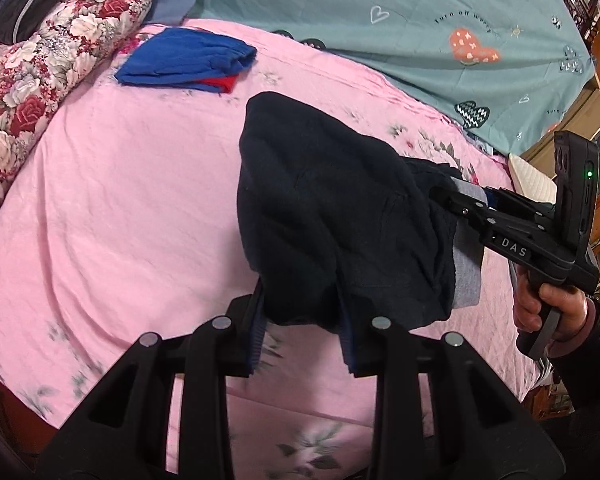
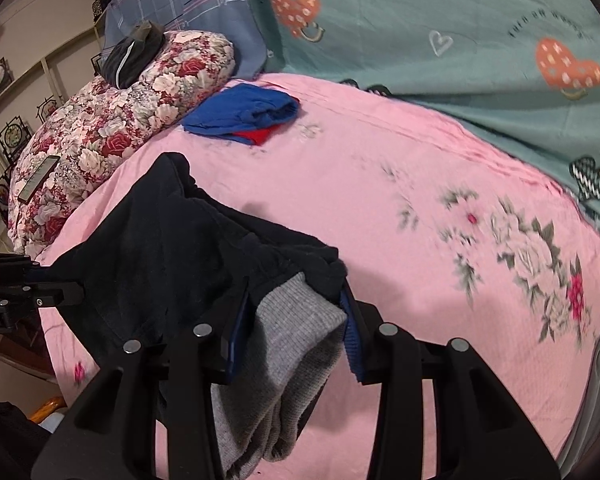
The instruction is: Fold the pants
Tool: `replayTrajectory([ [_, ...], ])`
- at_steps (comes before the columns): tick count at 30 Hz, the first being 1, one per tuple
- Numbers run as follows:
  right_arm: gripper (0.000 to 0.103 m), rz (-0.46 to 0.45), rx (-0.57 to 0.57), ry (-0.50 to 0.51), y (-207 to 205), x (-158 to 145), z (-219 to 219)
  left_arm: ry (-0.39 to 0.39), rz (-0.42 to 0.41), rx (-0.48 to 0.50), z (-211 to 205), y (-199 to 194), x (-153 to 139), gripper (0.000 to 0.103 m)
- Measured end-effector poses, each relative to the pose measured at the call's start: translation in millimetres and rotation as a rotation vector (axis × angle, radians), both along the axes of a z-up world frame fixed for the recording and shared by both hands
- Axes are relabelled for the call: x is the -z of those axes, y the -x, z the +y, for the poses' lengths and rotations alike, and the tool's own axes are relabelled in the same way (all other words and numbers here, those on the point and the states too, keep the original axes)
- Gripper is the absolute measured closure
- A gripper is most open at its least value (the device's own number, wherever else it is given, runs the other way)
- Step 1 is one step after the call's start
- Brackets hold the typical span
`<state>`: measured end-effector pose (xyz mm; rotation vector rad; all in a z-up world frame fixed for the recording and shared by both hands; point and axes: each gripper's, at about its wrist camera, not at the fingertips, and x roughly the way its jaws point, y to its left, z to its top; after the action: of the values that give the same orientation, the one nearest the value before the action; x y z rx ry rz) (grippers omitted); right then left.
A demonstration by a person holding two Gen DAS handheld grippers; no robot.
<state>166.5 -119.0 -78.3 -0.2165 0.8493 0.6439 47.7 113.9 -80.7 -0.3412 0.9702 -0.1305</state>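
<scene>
Hanging between the two grippers above the pink floral bedsheet (image 1: 120,200), the dark navy pants (image 1: 320,208) sag in a bundle. The left gripper (image 1: 304,320) pinches one dark edge between its fingers; the right gripper (image 2: 296,320) clamps the grey-lined end (image 2: 296,340). A folded blue garment (image 1: 188,60) lies beside the floral quilt (image 1: 60,52).
</scene>
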Motion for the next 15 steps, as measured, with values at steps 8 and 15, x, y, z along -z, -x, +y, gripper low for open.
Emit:
replayTrajectory([
  [8,0.062,-0.091,0.067,0.034,-32.6,-45.1,112.7,0.022,-0.110,0.052,111.4,-41.4,-28.1,0.072],
  [15,0.062,-0.126,0.104,0.040,-95.3,-78.3,202.0,0.006,-0.163,0.047,204.0,-108.6,-59.2,0.072],
])
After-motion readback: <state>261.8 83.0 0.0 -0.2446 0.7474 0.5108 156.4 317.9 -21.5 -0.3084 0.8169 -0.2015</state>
